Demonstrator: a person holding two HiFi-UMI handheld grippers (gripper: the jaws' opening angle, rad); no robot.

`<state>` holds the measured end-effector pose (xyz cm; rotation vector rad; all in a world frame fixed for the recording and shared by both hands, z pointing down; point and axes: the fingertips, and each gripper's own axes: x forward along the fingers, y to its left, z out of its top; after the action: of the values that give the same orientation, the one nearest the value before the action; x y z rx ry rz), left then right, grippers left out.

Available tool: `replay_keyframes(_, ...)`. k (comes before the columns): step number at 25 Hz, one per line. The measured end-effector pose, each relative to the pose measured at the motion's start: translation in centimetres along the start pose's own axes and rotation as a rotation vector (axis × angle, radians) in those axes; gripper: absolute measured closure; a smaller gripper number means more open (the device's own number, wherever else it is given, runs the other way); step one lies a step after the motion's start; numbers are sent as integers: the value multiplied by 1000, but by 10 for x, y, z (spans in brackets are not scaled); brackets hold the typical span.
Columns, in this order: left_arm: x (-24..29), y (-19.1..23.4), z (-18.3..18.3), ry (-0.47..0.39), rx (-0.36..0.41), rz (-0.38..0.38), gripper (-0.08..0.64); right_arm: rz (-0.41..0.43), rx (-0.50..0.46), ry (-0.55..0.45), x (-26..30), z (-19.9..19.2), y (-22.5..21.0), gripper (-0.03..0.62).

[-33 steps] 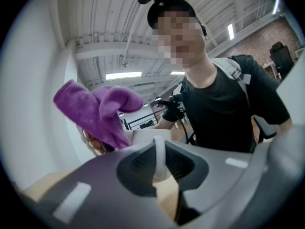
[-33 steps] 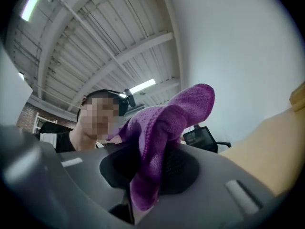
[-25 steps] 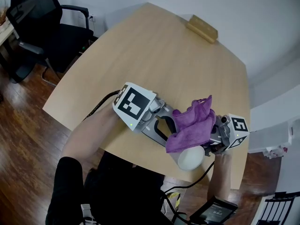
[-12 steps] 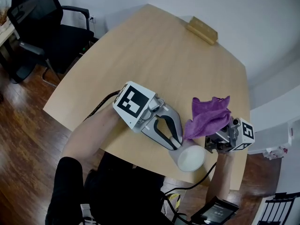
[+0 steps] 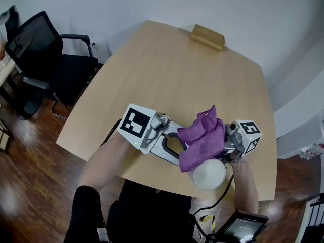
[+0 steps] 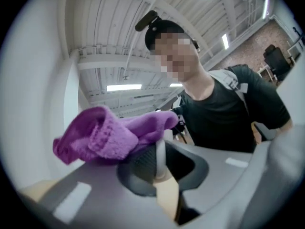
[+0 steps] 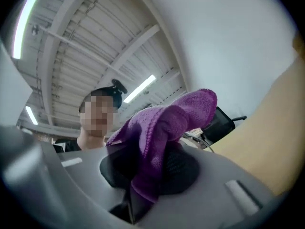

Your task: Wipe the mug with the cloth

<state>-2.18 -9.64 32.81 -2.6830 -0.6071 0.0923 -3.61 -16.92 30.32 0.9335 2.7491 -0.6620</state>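
Observation:
The white mug (image 5: 209, 174) hangs over the table's near edge with one round end turned up toward the head camera. My left gripper (image 5: 188, 157) reaches in from the left and is shut on the mug; in the left gripper view a thin white wall (image 6: 161, 152) sits pinched between its pads. A purple cloth (image 5: 203, 138) lies bunched over the mug's top and hides the left fingertips. My right gripper (image 5: 224, 147) comes from the right, shut on the cloth (image 7: 159, 137), which hangs down between its dark pads. The same cloth (image 6: 106, 136) shows just beyond the left jaws.
The wooden table (image 5: 172, 80) carries a small wooden block (image 5: 207, 36) at its far edge. A black office chair (image 5: 48, 54) stands to the left on the wood floor. A dark device (image 5: 240, 229) and a cable lie below the near edge.
Half a second ago the right gripper held the cloth up and to the right, off the mug. Now the cloth is back over the mug. The left gripper has kept its hold.

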Motion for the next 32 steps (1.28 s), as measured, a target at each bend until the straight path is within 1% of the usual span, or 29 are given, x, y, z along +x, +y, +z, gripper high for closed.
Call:
replay_keyframes(3,-7,5,16,-87,11,36,497,-22,158,-96,-13,-10,-22,509)
replay_keyframes(5,-15,13,29,-154,17,84,497,-64,222,-103,-17,-22,-34,511)
replay_keyframes(6,-21,21,34,-184,21,126,497,-112,239,-82,-19,-29,-42,511)
replay_keyframes(7,-30,31,40,-218,22,184,497,-182,247,-55,-23,-35,-51,511)
replay_keyframes(8,-40,45,46,-263,15,259,497,-268,241,-36,-29,-37,-61,509)
replay_keyframes(9,-52,61,54,-329,-6,348,497,-360,220,-37,-38,-34,-71,511)
replay_keyframes(10,-67,78,61,-421,-49,443,495,-446,190,-65,-49,-26,-79,509)
replay_keyframes(11,-86,94,64,-537,-117,533,496,-519,160,-119,-62,-15,-86,509)
replay_keyframes(12,-109,107,61,-677,-209,611,495,-575,133,-192,-75,-1,-89,509)
replay_keyframes(14,-153,125,39,-975,-420,720,495,-636,87,-343,-96,23,-87,509)
replay_keyframes(15,-169,130,26,-1081,-504,760,495,-653,59,-394,-101,32,-84,509)
replay_keyframes(16,-179,133,16,-1137,-557,797,495,-668,20,-421,-104,38,-80,509)
replay_keyframes(17,-185,135,10,-1154,-583,829,495,-679,-21,-432,-103,44,-77,509)
replay_keyframes(19,-189,136,6,-1160,-594,858,495,-689,-92,-443,-97,54,-71,509)
replay_keyframes(22,-188,135,9,-1201,-592,857,495,-716,-218,-461,-88,71,-56,509)
replay_keyframes(25,-183,134,11,-1203,-593,855,495,-726,-363,-443,-73,86,-37,509)
replay_keyframes(28,-182,133,17,-1242,-591,843,495,-749,-524,-368,-54,94,-23,509)
replay_keyframes(32,-181,128,25,-1282,-558,821,495,-765,-741,-189,-24,90,-16,511)
